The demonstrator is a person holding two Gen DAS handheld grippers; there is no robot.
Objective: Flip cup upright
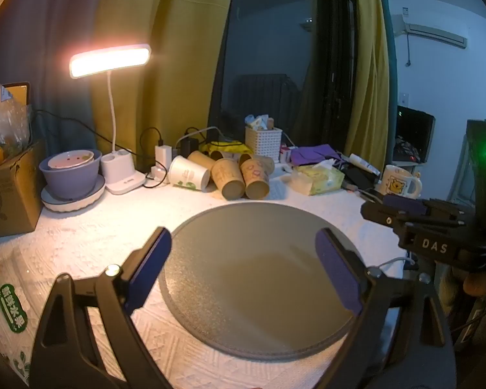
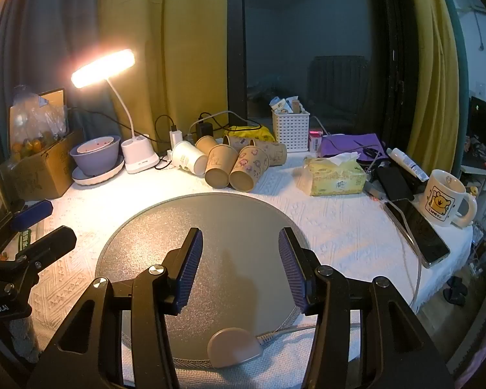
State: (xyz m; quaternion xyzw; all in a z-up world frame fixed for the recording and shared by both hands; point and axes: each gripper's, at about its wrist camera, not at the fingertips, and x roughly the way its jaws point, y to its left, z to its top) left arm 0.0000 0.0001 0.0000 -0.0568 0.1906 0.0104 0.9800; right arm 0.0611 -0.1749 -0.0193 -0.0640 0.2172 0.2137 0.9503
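Several paper cups lie on their sides at the back of the table: a white one (image 1: 188, 173) (image 2: 189, 158) and brown ones (image 1: 227, 178) (image 2: 248, 168). A round grey mat (image 1: 259, 278) (image 2: 230, 227) lies in front of them. My left gripper (image 1: 243, 265) is open and empty above the mat. My right gripper (image 2: 239, 259) is open and empty above the mat; it also shows at the right edge of the left wrist view (image 1: 405, 214). Both grippers are well short of the cups.
A lit desk lamp (image 2: 139, 159) and a purple bowl on a plate (image 2: 95, 159) stand at back left beside a cardboard box (image 2: 42, 168). A white basket (image 2: 291, 129), a tissue pack (image 2: 335, 176), a phone (image 2: 418, 230) and a bear mug (image 2: 447, 197) are at right.
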